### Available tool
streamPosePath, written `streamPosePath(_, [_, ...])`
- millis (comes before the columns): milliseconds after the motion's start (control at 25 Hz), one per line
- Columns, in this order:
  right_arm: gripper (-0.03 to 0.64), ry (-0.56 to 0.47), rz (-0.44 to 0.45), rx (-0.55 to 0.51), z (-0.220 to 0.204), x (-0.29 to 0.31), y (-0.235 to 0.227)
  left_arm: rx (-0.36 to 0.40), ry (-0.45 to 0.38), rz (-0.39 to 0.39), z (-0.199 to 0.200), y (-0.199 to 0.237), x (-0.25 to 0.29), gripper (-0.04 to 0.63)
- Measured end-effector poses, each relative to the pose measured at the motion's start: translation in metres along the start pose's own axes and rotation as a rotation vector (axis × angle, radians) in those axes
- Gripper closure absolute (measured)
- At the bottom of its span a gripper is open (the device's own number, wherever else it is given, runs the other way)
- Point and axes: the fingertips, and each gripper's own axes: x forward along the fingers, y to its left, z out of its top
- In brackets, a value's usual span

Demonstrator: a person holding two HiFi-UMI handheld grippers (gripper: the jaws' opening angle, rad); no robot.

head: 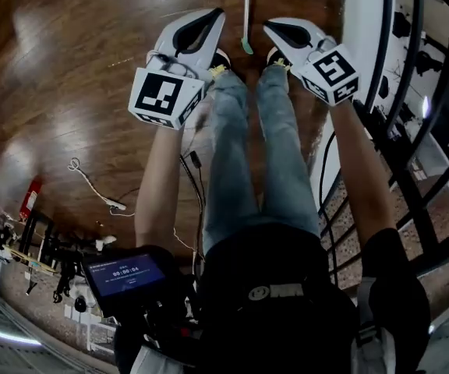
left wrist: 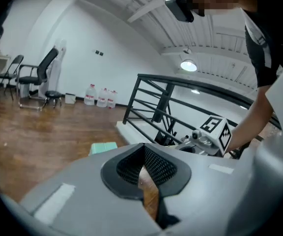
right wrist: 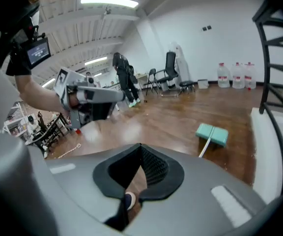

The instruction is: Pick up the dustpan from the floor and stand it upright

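1. Dustpan (right wrist: 212, 134), mint-green with a long white stick, lies on the shiny brown wood floor (right wrist: 181, 112). It is out in front of the person and apart from both grippers.
2. The head view shows only its white stick (head: 247, 6), which has a green end. The stick lies just past the person's shoes (head: 221, 58), between the tips of the two grippers.
3. In the left gripper view, a bit of the green part (left wrist: 103, 147) peeks over the top of the gripper.
4. The grey and black left gripper (head: 215, 14) is up in the air. Its jaws touch at the tips, with nothing between them, and only floor shows through the thin slit (left wrist: 144, 149).
5. The grey and black right gripper (head: 270, 26) is up in the air too. Its jaws are closed tip to tip and are empty (right wrist: 141, 149).
6. The person's legs in blue jeans (head: 240, 146) hang down between the two arms.
7. A black metal railing (head: 411, 170) stands at the person's right side.
8. Far off, a black office chair (left wrist: 41, 75) and some big water bottles (left wrist: 101, 96) stand by the white wall.
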Motion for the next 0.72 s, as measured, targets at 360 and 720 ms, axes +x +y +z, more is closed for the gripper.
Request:
streamPosePath(360, [0.612, 0.147, 0.027, 0.048, 0.009, -0.028, 0.044, -0.143, 0.038, 0.023, 0.018, -0.025, -0.042, 0.578])
streamPosePath(720, [0.425, 0.454, 0.222, -0.266, -0.054, -0.044, 0.102, -0.165, 0.079, -0.039, 0.042, -0.059, -0.072, 0.578])
